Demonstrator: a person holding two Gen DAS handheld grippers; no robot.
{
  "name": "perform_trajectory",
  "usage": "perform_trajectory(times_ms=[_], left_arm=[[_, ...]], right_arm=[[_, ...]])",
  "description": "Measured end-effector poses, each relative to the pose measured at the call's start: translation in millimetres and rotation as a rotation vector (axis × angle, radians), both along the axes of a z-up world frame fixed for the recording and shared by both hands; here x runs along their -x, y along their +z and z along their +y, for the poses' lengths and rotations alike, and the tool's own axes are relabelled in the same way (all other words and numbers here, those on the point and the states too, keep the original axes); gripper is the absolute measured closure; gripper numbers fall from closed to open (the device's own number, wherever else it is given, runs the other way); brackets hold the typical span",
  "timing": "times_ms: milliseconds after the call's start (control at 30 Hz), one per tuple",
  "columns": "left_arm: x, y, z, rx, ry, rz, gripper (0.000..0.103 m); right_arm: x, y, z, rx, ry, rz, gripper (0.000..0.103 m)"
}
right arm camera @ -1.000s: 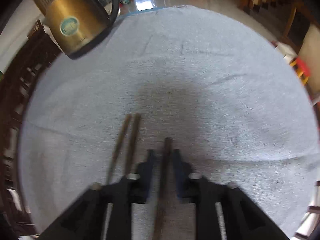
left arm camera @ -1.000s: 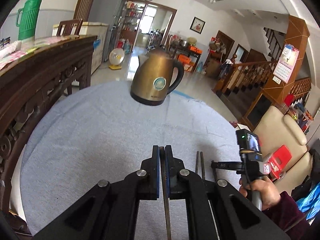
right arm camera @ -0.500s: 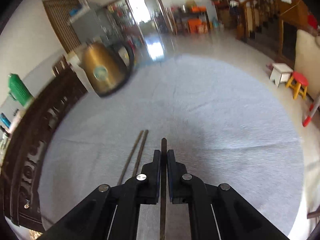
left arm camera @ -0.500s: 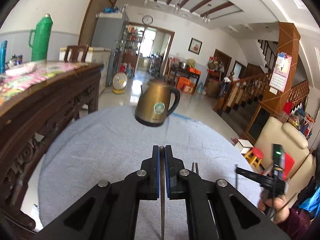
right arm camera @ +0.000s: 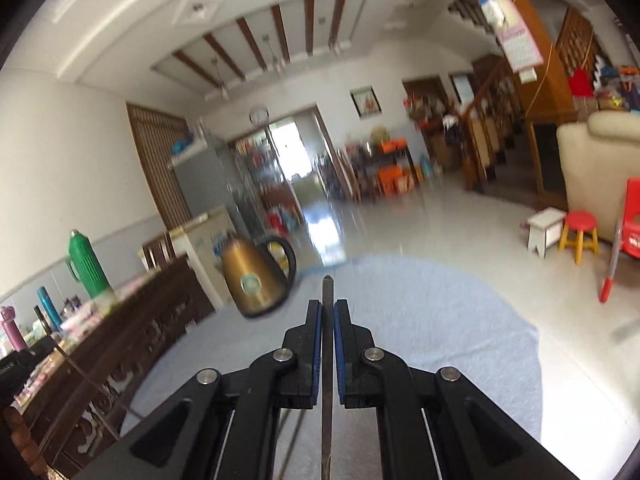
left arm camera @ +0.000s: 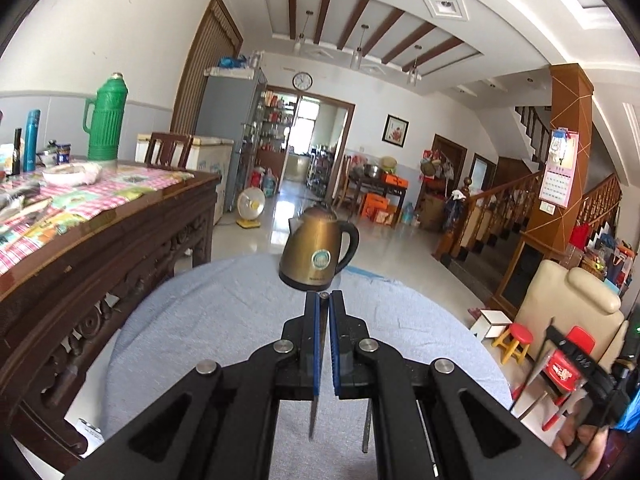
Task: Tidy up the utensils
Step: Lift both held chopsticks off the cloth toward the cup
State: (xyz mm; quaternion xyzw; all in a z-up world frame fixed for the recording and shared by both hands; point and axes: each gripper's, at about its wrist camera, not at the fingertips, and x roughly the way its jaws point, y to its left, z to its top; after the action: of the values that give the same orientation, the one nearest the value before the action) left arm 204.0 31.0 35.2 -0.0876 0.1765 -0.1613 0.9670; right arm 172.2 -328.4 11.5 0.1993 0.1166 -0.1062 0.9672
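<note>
Carrying one chopstick in each claw, the person should keep both sticks level and bring them down side by side on the bench [left arm camera: 208,320], judged as the step in hand: pairing loose sticks on the grey cloth. The left claw [left arm camera: 324,296] is clenched on a dark chopstick [left arm camera: 317,380], which runs back between the pads and hangs below the claw toward the near edge, its tip barely clear of the fingertips. The right claw [right arm camera: 327,305] is likewise clamped on a second chopstick [right arm camera: 327,292], whose pointed end sticks out beyond the fingertips toward the far side. To do this well, lower gently, match the tips, and let go only when each stick rests flat, lest it roll. Another stick [left arm camera: 367,428] appears under the left claw, just right of the held one; whether it touches the cloth I cannot tell. A brass kettle [left arm camera: 318,256] stands at the far edge, well apart.
</note>
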Motion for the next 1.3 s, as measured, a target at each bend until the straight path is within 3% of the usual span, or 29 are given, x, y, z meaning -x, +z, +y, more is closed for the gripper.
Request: perform_trajectory(times_ms=[167,600,1000,1300], left_arm=[[11.4,10.0,3.3,-0.003,-0.005,-0.016,0.099],[45.5,43.1,3.2,0.063,-0.083,-0.053,0.099],[57.8,57.2,-9.4,0.087,-0.138,-0.073,0.099],[63.2,62.7,-23.6,0.093,-0.185,-0.075,0.099]], right_arm=[[28.0,32.5,12.5,0.047,-0.023,-0.108,0.096],[65.3,79.1,63.4,0.069,0.062,-0.246,0.096],[52.1,63.1,123.1,0.177,0.130,-0.248,0.096],[38.8,39.3,135.5,0.197,0.144,-0.194,0.096]])
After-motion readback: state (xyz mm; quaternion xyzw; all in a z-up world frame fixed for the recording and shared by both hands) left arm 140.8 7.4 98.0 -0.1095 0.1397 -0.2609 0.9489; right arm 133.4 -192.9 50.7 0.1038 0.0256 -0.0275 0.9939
